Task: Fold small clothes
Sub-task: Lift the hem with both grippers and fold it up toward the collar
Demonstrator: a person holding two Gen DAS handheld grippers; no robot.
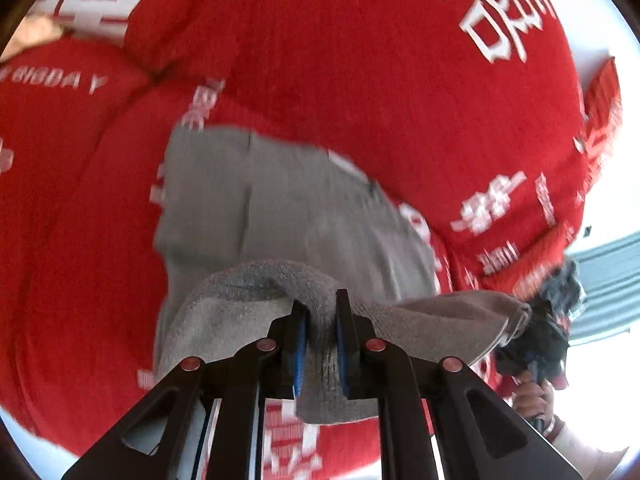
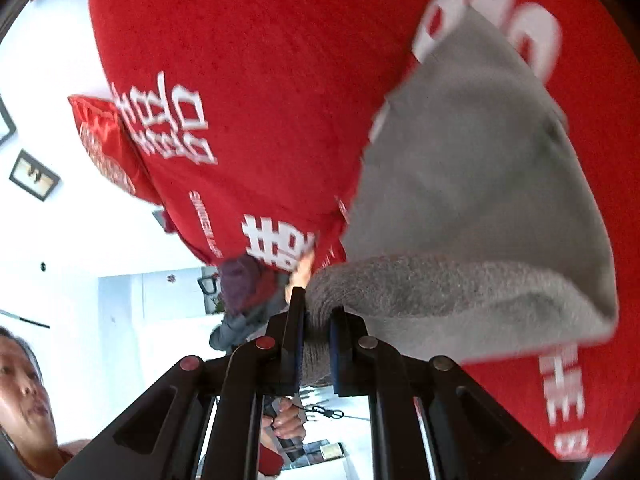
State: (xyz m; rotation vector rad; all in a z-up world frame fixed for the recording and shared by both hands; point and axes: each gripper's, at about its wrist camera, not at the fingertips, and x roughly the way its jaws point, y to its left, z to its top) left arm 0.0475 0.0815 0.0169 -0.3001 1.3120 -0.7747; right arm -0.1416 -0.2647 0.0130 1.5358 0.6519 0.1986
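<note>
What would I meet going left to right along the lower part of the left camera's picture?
Red bedspread → left tongs pinching the grey cloth → cloth's stretched edge → right tongs → a hand.

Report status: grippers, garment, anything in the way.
Left gripper shut on grey garment; right gripper shut on its other edge. Garment spread between them above red bedding. Nothing in the way.

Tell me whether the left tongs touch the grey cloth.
Touching. The left wrist view shows the left tongs pinching a fold of the grey cloth between both pads.
</note>
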